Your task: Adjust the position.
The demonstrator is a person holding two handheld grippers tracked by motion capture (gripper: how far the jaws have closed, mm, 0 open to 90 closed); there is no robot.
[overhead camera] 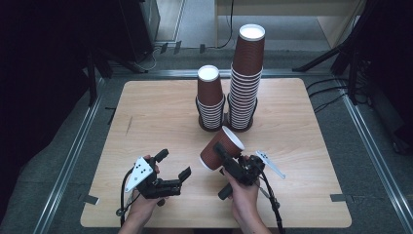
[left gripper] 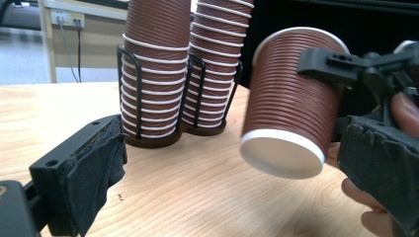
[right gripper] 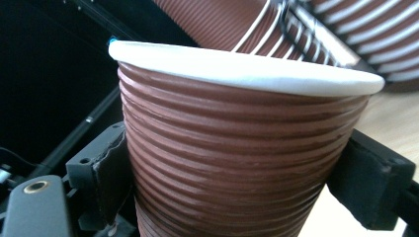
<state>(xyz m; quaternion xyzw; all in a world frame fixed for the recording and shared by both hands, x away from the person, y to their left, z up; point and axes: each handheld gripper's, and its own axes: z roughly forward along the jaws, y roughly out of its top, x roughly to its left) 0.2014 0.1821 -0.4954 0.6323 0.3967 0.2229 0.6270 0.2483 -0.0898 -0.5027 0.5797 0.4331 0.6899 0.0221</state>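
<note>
Right gripper is clamped on a single ribbed brown paper cup, pads pressing either side of the wall just under the white rim in the right gripper view; cup is off the table, tilted, held in front of the two stacks. Left gripper is released, jaws wide with nothing between them, low over the wooden table to the left of the cup; its own view shows the cup tipped with its base toward that camera. Short cup stack and tall cup stack both sit in black wire holders at the far middle of the table, side by side, about touching. My read: cup is loose and on its way to one of the stacks, can't tell which. To do it well: keep the grip light, since the paper wall will ovalise if squeezed and then won't nest; roll the wrist so the cup matches the orientation of the cups in the stack before closing in; line up its axis with the stack axis and come straight down, no sideways push, because the tall stack looks top-heavy and could tip out of its holder. Left gripper is free to steady a stack low by the wire holder if needed
</note>
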